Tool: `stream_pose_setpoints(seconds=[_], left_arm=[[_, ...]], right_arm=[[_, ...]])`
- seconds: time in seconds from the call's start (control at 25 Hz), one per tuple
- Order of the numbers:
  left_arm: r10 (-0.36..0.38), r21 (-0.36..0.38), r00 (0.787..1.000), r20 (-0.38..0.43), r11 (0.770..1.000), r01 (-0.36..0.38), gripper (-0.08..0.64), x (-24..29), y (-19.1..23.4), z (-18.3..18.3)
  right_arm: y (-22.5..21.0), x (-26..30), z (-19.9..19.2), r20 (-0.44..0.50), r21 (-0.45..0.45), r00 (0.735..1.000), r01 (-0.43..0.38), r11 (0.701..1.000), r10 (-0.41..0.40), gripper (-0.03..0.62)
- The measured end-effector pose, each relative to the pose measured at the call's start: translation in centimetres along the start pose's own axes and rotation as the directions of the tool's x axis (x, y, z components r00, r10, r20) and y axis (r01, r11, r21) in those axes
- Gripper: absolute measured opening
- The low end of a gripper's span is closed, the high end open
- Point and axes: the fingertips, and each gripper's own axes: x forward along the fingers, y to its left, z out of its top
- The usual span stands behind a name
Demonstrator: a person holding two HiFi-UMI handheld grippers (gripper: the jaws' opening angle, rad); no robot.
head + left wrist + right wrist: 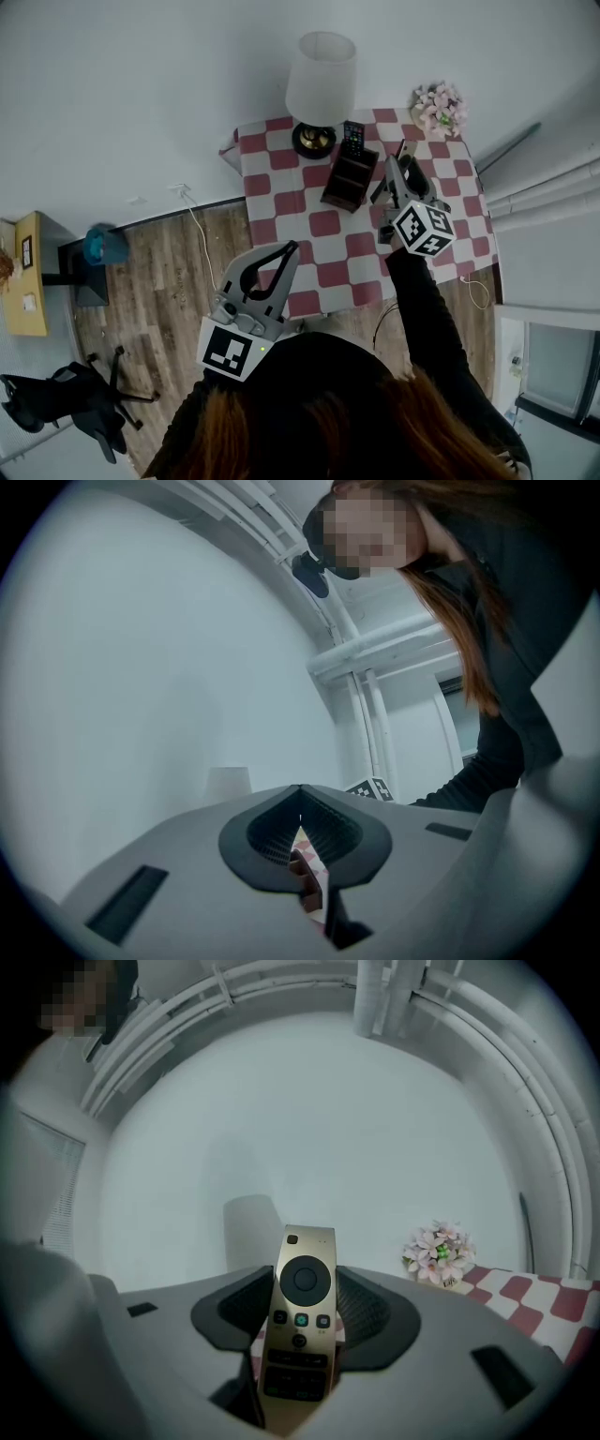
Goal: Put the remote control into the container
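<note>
The right gripper (302, 1305) has its jaws clamped on the sides of the remote control (300, 1335), which stands upright between them, held above the checked worktop (323, 225). The pickup looks done. Still to do: carry the remote to the dark wooden container (349, 180) nearby and let go. The remote is slim and gold, with 1 round dark pad, 3 small buttons and dark keys below. The left gripper (287, 251) is clenched on nothing.
</note>
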Motion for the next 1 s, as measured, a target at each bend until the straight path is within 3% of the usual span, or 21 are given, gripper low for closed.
stream_pose_setpoints(seconds=[0.36, 0.84, 1.0], left_arm=[[0.004, 0.011, 1.0, -0.005, 1.0, -0.004, 0.009, -0.6, 1.3, 0.1], [0.004, -0.014, 0.999, -0.033, 1.0, -0.004, 0.009, -1.2, 2.1, -1.0], [0.0, -0.014, 0.999, -0.054, 1.0, -0.001, 0.009, -1.6, 2.4, -1.6]], right_arm=[[2.8, 4.5, -0.2, 0.09, -0.043, 0.996, 0.023, 0.999, -0.019, 0.213], [0.8, 8.1, -4.2, 0.096, -0.03, 0.969, 0.23, 0.973, -0.226, 0.212], [0.5, 8.2, -5.1, 0.107, -0.048, 0.96, 0.266, 0.963, -0.26, 0.213]])
